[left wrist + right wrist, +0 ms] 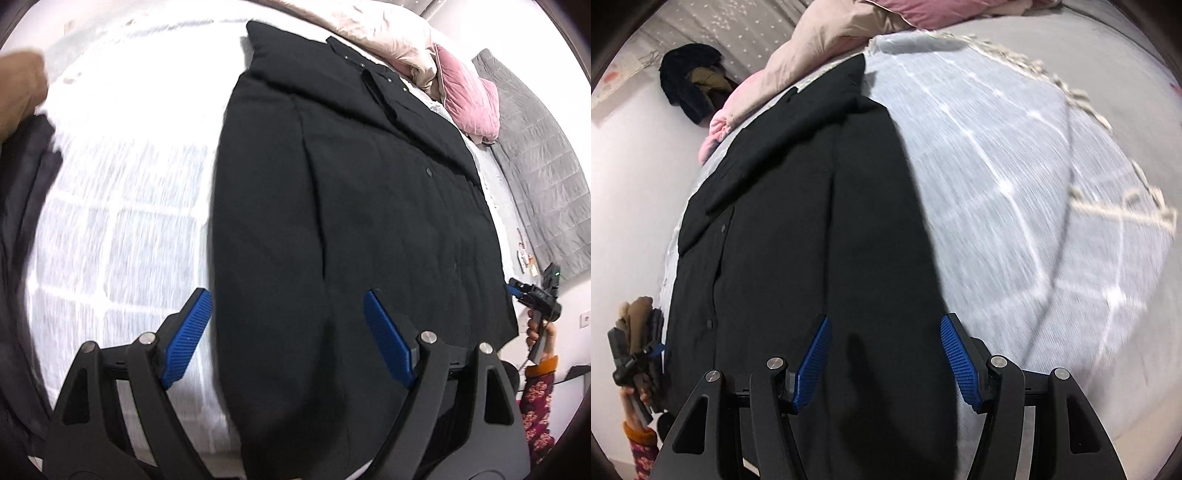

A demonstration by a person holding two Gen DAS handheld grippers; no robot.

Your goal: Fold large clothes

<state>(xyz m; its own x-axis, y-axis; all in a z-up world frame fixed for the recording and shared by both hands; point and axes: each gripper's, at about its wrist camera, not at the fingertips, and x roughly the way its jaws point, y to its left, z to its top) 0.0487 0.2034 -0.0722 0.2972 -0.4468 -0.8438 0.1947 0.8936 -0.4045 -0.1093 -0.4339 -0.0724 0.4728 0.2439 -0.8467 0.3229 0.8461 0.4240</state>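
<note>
Coat edge beside bare bedspread.

coat: matt black cloth | bedspread: white woven, seemingly rough

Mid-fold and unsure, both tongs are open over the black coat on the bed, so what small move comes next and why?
Probably lower both tongs, left and right, to grip the near hem of the coat; it lies flat, sides already folded in, and neither holds anything.
</note>
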